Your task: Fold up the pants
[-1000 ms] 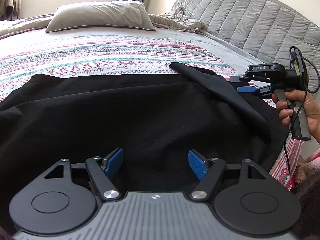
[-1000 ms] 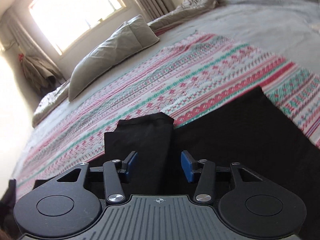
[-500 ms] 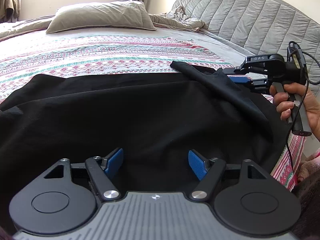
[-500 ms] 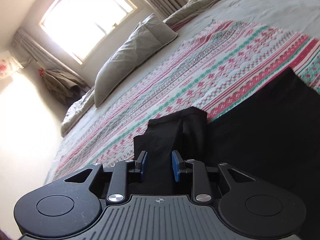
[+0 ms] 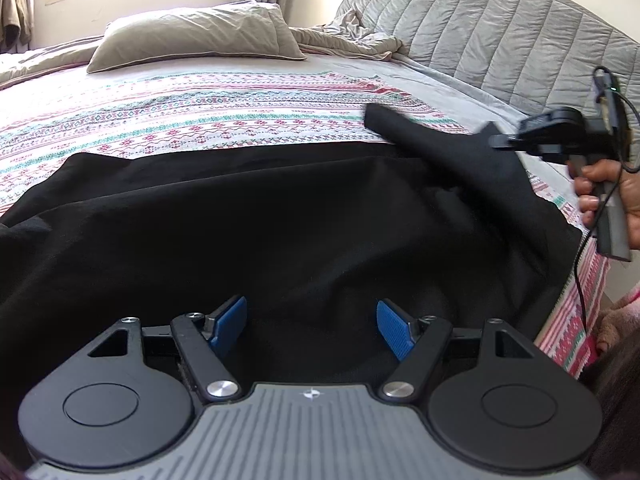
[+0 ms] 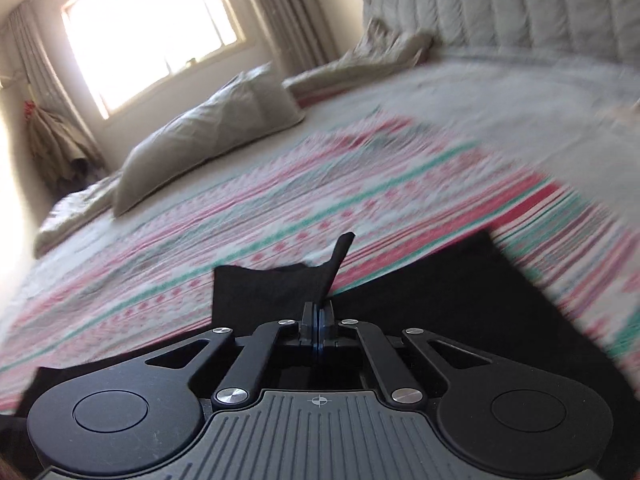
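Black pants (image 5: 280,220) lie spread across the patterned bedspread (image 5: 180,120). Low over their near part, my left gripper (image 5: 312,322) stands open with nothing between its blue pads. At the right, a hand holds my right gripper (image 5: 496,140), which is shut on a raised fold of the black cloth. In the right wrist view the right gripper (image 6: 319,314) has its jaws pressed together on a pinch of the pants (image 6: 272,288), and a peak of cloth sticks up above them. That view is motion blurred.
A grey pillow (image 5: 192,36) and a rumpled grey blanket (image 5: 352,40) lie at the head of the bed. A quilted grey headboard (image 5: 500,28) curves along the right. The bed's edge drops off at the lower right. A window (image 6: 148,28) lights the far wall.
The right gripper closed on the edge of the pants and lifted it up off the bed. The left gripper kept still and open.
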A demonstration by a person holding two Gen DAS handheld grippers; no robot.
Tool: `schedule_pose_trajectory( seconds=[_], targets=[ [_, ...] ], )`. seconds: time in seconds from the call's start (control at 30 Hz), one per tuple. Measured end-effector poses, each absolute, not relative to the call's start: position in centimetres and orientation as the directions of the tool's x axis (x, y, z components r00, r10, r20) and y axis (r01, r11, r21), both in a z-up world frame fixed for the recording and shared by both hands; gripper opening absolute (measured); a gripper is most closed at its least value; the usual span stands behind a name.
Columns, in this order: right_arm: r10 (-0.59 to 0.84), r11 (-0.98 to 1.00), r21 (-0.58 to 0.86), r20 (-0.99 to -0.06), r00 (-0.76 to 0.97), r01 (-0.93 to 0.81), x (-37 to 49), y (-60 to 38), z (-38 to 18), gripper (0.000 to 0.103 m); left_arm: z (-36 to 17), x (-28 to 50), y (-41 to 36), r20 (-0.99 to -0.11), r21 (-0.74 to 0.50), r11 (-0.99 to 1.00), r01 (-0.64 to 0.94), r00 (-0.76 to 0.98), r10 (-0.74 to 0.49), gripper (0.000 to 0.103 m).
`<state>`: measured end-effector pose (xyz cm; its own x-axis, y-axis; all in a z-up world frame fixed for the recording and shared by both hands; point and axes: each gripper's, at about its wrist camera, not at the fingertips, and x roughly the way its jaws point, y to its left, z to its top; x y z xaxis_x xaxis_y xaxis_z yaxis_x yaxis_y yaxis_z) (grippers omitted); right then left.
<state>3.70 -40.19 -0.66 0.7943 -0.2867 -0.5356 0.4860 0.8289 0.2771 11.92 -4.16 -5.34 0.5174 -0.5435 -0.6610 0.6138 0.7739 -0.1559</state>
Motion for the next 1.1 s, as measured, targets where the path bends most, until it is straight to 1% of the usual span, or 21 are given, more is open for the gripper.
schedule_pose_trajectory(
  seconds=[0.13, 0.23, 0.33, 0.43, 0.5, 0.57, 0.67, 0.77, 0.83, 0.9, 0.97, 1.03, 1.1],
  targets=[
    [-0.401, 0.790, 0.185, -0.566, 0.720, 0.585, -0.2, -41.4, -0.2, 0.000, -5.4, 11.1, -3.9, -0.658, -0.137, 0.744, 0.655, 0.501, -0.562, 0.077],
    [-0.450, 0.759, 0.118, -0.616, 0.647, 0.640, -2.5, -42.2, -1.2, 0.000, -5.3, 10.2, -3.9, -0.650, -0.096, 0.698, 0.709, 0.487, -0.583, 0.075],
    [-0.485, 0.732, 0.082, -0.635, 0.601, 0.677, -4.5, -42.8, -2.4, 0.000, -5.1, 9.0, -3.8, -0.636, -0.061, 0.631, 0.773, 0.457, -0.621, 0.073],
    [-0.476, 0.720, 0.107, -0.644, 0.600, 0.686, -6.0, -43.4, -3.1, 0.000, -5.1, 8.0, -3.6, -0.620, -0.031, 0.575, 0.817, 0.435, -0.653, 0.068],
    [-0.468, 0.718, 0.122, -0.643, 0.606, 0.685, -6.6, -43.5, -3.4, 0.000, -5.2, 7.5, -3.4, -0.617, -0.019, 0.543, 0.839, 0.418, -0.667, 0.060],
    [-0.462, 0.719, 0.136, -0.640, 0.614, 0.682, -6.9, -43.5, -3.6, 0.000, -5.3, 7.0, -3.3, -0.617, -0.003, 0.521, 0.854, 0.408, -0.673, 0.057],
    [-0.447, 0.714, 0.173, -0.633, 0.632, 0.678, -7.1, -43.6, -3.7, 0.000, -5.5, 6.0, -3.3, -0.613, 0.039, 0.494, 0.869, 0.411, -0.675, 0.054],
    [-0.446, 0.722, 0.192, -0.605, 0.659, 0.665, -7.3, -43.5, -2.8, 0.000, -5.8, 5.3, -3.6, -0.612, 0.095, 0.475, 0.875, 0.427, -0.665, 0.052],
    [-0.451, 0.726, 0.194, -0.589, 0.670, 0.659, -7.3, -43.6, -2.4, 0.000, -6.1, 5.0, -3.8, -0.608, 0.140, 0.488, 0.862, 0.464, -0.644, 0.041],
    [-0.451, 0.731, 0.194, -0.582, 0.676, 0.654, -7.3, -43.6, -2.1, 0.000, -6.2, 5.1, -4.2, -0.609, 0.167, 0.507, 0.845, 0.493, -0.621, 0.018],
    [-0.448, 0.735, 0.184, -0.590, 0.671, 0.652, -7.3, -43.6, -2.2, 0.000, -6.1, 5.0, -4.4, -0.596, 0.184, 0.519, 0.835, 0.514, -0.616, 0.005],
    [-0.443, 0.742, 0.164, -0.607, 0.660, 0.650, -7.2, -43.5, -2.4, 0.000, -5.5, 4.8, -4.0, -0.561, 0.207, 0.527, 0.825, 0.541, -0.626, 0.004],
    [-0.436, 0.753, 0.137, -0.629, 0.643, 0.644, -7.2, -43.4, -2.7, 0.000, -4.7, 4.8, -3.4, -0.541, 0.197, 0.532, 0.824, 0.544, -0.642, 0.004]
  ],
)
